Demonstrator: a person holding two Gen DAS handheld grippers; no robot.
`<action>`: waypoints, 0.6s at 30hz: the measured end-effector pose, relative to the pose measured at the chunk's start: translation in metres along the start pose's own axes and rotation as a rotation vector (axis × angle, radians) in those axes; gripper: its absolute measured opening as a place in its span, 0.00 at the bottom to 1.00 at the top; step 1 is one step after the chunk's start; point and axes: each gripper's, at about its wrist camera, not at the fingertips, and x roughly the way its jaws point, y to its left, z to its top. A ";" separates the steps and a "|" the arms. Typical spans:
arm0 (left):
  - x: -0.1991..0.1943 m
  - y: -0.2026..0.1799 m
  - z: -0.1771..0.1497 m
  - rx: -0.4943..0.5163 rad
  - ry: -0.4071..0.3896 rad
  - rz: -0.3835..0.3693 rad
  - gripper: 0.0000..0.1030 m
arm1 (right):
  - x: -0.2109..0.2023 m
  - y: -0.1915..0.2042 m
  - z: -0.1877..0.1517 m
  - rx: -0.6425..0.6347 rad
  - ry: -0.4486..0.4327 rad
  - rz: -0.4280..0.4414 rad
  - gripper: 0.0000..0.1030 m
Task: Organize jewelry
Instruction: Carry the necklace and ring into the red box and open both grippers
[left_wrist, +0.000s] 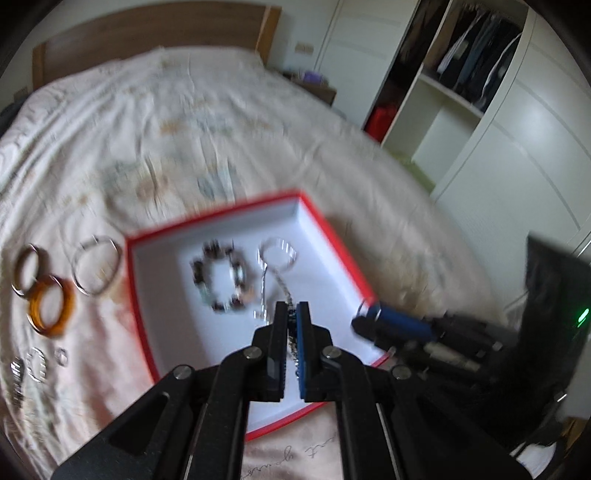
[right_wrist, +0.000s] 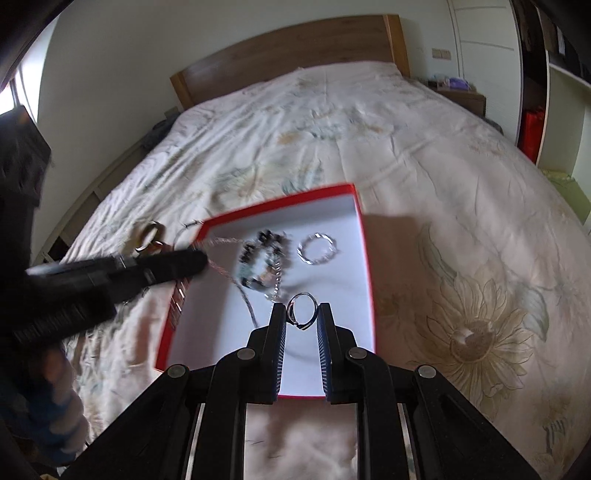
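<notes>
Item: red-rimmed, white-lined cardboard box (right_wrist: 364, 236) on the bed, 1 beaded bracelet (left_wrist: 221, 281) and 1 silver bangle (right_wrist: 318, 249) inside. Left gripper (left_wrist: 291, 314) is clamped on a thin silver chain (left_wrist: 266, 291); right gripper (right_wrist: 303, 314) is pinched on a small silver ring (right_wrist: 302, 309). Both are best released low over bare lining, clear of tangles.

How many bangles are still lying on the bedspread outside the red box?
3, all left of the red box: a brown bangle, an amber bangle overlapping it, and a silver bangle nearest the box. Blur may hide others.
</notes>
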 end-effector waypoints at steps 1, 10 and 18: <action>0.010 0.001 -0.006 0.000 0.023 0.002 0.04 | 0.004 -0.003 -0.001 0.000 0.010 0.002 0.17; 0.051 0.017 -0.038 -0.032 0.127 0.022 0.04 | 0.035 -0.009 -0.010 -0.019 0.085 0.002 0.17; 0.059 0.027 -0.042 -0.070 0.148 -0.007 0.05 | 0.050 -0.005 -0.010 -0.054 0.155 -0.041 0.17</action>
